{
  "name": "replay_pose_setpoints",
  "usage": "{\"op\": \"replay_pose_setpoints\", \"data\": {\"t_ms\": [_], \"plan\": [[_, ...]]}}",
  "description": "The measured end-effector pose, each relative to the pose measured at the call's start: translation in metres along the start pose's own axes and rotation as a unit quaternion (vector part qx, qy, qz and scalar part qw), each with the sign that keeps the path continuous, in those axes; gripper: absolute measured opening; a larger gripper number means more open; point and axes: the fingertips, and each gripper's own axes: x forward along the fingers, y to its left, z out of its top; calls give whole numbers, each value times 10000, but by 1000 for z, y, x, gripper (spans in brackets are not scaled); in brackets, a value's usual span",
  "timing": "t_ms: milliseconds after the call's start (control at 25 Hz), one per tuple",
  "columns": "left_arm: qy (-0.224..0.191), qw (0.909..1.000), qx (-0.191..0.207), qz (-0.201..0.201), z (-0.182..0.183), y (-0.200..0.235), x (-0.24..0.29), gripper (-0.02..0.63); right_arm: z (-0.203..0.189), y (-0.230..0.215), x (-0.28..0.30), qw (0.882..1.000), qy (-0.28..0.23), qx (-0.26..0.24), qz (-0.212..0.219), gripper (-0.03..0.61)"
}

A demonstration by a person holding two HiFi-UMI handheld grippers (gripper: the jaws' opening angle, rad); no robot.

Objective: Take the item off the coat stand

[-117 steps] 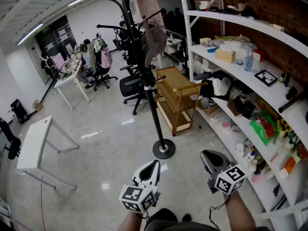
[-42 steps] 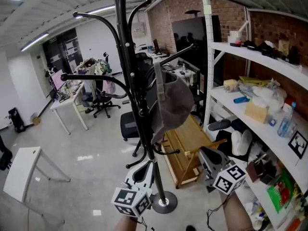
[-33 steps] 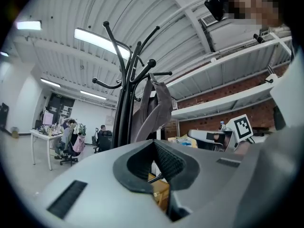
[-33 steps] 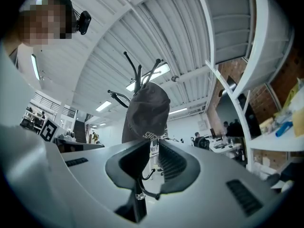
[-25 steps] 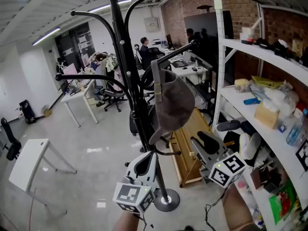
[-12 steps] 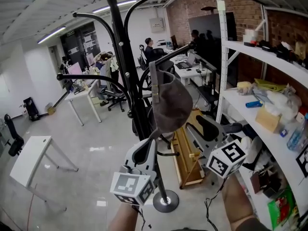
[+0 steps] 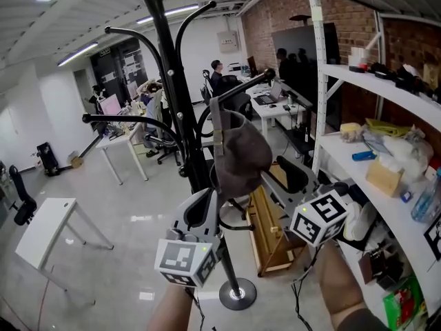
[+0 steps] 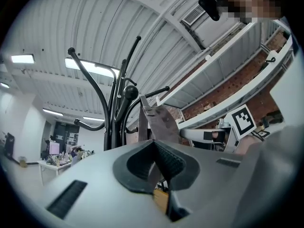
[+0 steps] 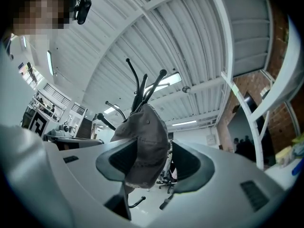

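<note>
The cap [image 7: 238, 157] is seen hanging by its back strap from an upward-slanting arm [image 7: 248, 85] of the coat stand [image 7: 182, 129], just right of the black pole in the centre of the head view. The right gripper [image 7: 306, 185] is raised at the lower right of the cap. In the right gripper view its fingers [image 9: 190, 163] are opening and stand wide apart, with the crown of the cap [image 9: 145, 146] hanging between them but not pinched. The left gripper [image 7: 200, 216], below the cap and close to the pole, is kept with its fingers all but together and nothing gripped.

The step in hand appears to be the grasp. The crown is best brought deeper between the pads before they are closed, so that a firm fold of cloth is caught. The cap should then probably be lifted up and outward along the slanted arm until the strap is freed over its tip, not pulled straight down
</note>
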Motion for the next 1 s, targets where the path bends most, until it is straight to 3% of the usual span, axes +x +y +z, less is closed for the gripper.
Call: {"op": "replay_pose_setpoints", "data": {"t_ms": [200, 600, 840, 1000], "plan": [[-5, 9999, 147, 11, 10, 2, 11, 8, 13, -7, 17, 9999, 15, -141, 37, 212], [-23, 10000, 66, 48, 21, 4, 22, 8, 32, -9, 40, 9982, 35, -573, 144, 210], [-34, 9999, 94, 34, 24, 6, 25, 7, 29, -5, 48, 9976, 223, -588, 271, 208], [-48, 10000, 69, 28, 24, 7, 27, 7, 28, 0, 51, 9965, 269, -690, 380, 124]]}}
